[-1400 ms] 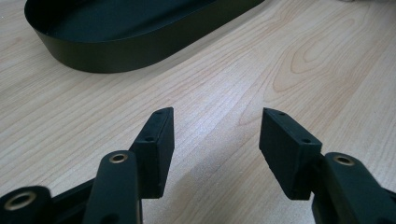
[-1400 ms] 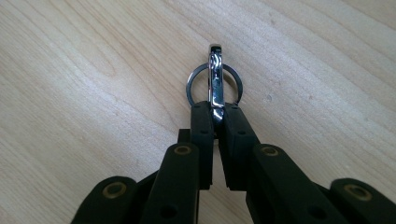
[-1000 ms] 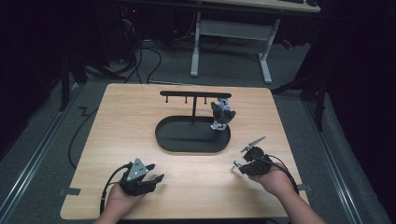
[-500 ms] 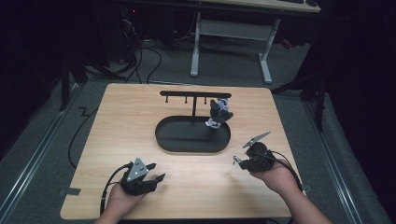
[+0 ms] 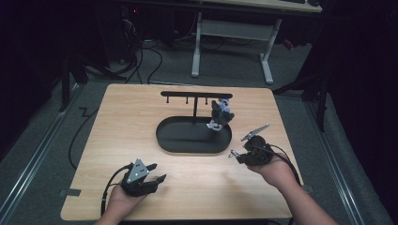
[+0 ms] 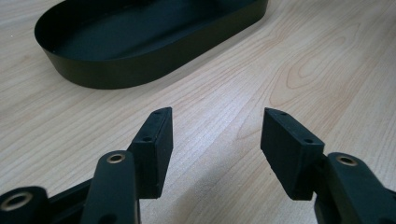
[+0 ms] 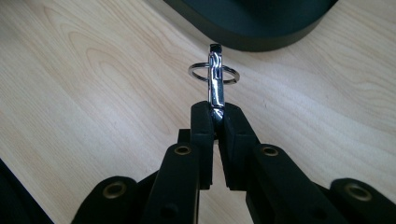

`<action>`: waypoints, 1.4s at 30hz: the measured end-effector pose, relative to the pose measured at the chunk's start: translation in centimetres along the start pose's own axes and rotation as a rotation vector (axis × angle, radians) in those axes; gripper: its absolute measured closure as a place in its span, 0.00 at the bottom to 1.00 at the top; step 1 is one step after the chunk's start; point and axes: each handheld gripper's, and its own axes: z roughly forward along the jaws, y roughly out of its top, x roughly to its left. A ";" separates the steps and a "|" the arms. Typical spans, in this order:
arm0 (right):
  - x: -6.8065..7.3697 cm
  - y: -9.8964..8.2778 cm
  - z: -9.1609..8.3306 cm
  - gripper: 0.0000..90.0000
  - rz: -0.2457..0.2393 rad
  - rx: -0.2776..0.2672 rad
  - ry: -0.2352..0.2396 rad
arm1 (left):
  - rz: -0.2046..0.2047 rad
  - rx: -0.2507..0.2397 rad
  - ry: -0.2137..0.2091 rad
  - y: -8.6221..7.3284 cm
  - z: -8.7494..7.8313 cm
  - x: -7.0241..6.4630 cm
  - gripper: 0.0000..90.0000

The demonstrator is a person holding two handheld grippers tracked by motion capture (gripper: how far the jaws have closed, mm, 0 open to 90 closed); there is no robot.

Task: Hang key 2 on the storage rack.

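A tray (image 5: 193, 145) sits in the middle of the surface (image 5: 122, 122). A rack (image 5: 195, 95) stands at its back edge, and a toy (image 5: 220, 114) hangs from the rack's right end. The left hand-held gripper (image 5: 157, 172) is in front of the tray on the left. The right hand-held gripper (image 5: 233, 154) is just right of the tray with a keyring (image 7: 214, 73).

The high view looks forward and down from above the near edge of the table (image 5: 141, 122), taking in its whole top and the floor beyond. The left tool (image 6: 215, 140) carries a camera riding low and close over the wood, facing the black oval tray (image 6: 140, 70). The right tool (image 7: 215, 116) carries another, equally close, catching that tray's rim (image 7: 261, 37). All three views share the tray and the surrounding wood.
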 end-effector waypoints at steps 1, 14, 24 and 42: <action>0.1 0.2 0.0 0.94 -0.005 0.001 -0.003 | 0.007 0.002 0.001 0.0 0.0 0.0 0.49; 1.3 3.3 0.5 0.94 -0.057 0.000 0.019 | 0.007 -0.003 0.008 0.0 -0.1 0.0 0.48; 2.2 5.5 0.7 0.94 -0.075 -0.006 0.038 | 0.008 -0.003 0.007 0.0 -0.1 0.0 0.48; 1.1 9.9 -1.1 0.94 -0.043 -0.027 0.040 | 0.011 -0.003 0.004 0.0 -0.1 0.1 0.48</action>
